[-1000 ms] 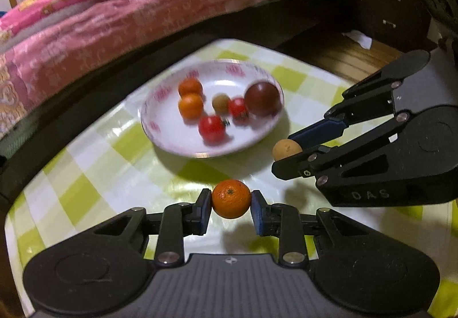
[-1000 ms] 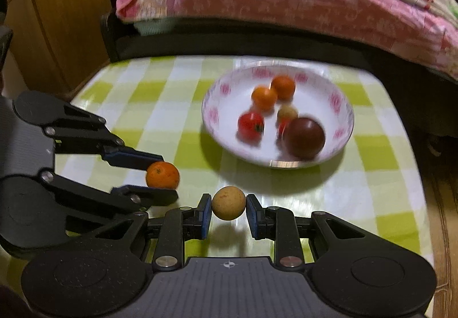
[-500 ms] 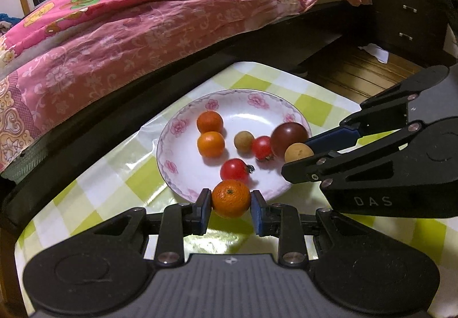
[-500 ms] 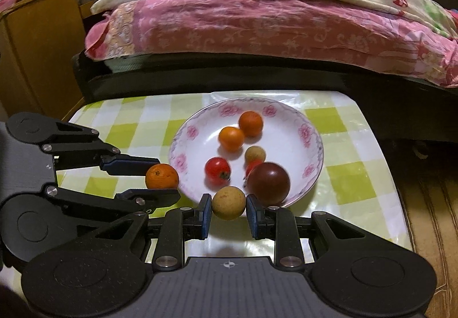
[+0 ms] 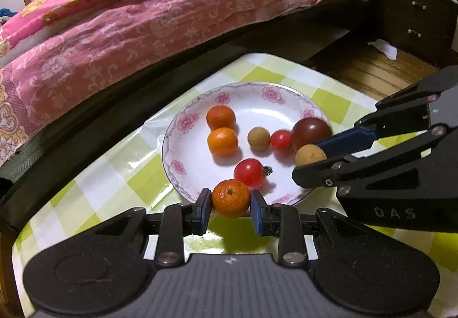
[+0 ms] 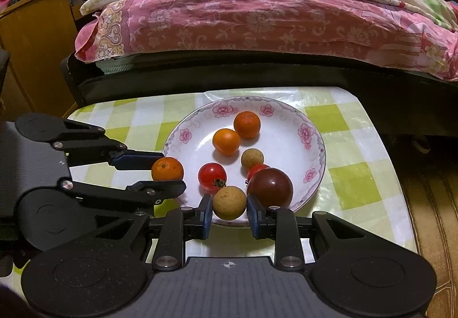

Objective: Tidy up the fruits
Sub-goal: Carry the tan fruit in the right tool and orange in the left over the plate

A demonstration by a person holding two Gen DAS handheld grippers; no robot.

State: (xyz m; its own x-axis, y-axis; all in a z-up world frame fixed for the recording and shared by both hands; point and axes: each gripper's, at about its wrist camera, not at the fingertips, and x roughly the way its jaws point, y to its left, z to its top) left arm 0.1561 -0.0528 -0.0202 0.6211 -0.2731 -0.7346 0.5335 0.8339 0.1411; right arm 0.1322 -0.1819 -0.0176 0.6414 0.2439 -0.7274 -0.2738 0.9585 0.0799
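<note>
The left gripper (image 5: 230,199) clenches a mandarin (image 5: 230,198) and the right gripper (image 6: 229,202) a tan fruit (image 6: 229,202), both at the near rim of the plate (image 6: 312,132), where releasing early could roll them onto the bench (image 6: 357,175).

Right gripper (image 6: 229,208) clamps tan longan (image 6: 229,202) over plate (image 6: 312,129) rim; left gripper (image 6: 166,172) grips mandarin (image 6: 167,169) beside it.
</note>
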